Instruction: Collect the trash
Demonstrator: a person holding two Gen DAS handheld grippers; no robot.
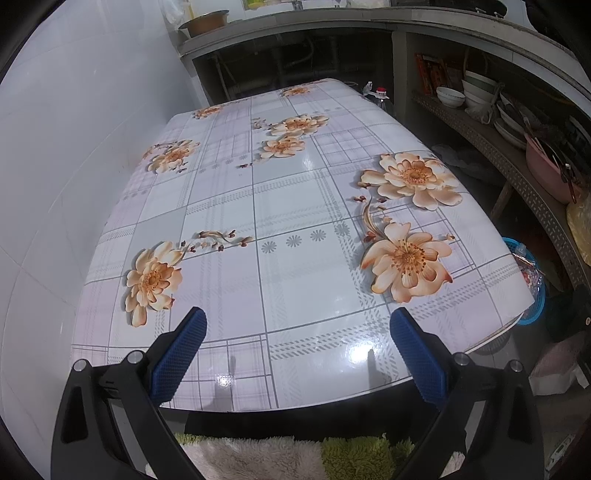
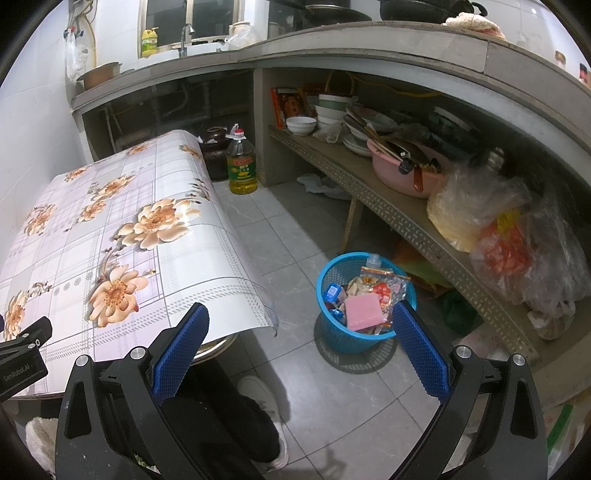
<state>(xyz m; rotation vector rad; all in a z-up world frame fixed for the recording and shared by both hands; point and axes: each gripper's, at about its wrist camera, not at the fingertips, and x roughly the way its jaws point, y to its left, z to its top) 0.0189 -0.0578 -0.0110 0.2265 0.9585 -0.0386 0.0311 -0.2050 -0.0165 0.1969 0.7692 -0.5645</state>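
currently left gripper [image 1: 297,354] level over the floral table [image 1: 258,206], fingers spread, nothing held. right gripper [image 2: 301,350] spread too, tilted down toward blue trash basket [image 2: 332,332] on the floor, wrappers [image 2: 380,290] inside.

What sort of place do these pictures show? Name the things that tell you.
Most likely a home kitchen: a counter with a tap and sink, a shelf stacked with bowls, and an oil bottle on the tiled floor beside a table with a flowered cover.
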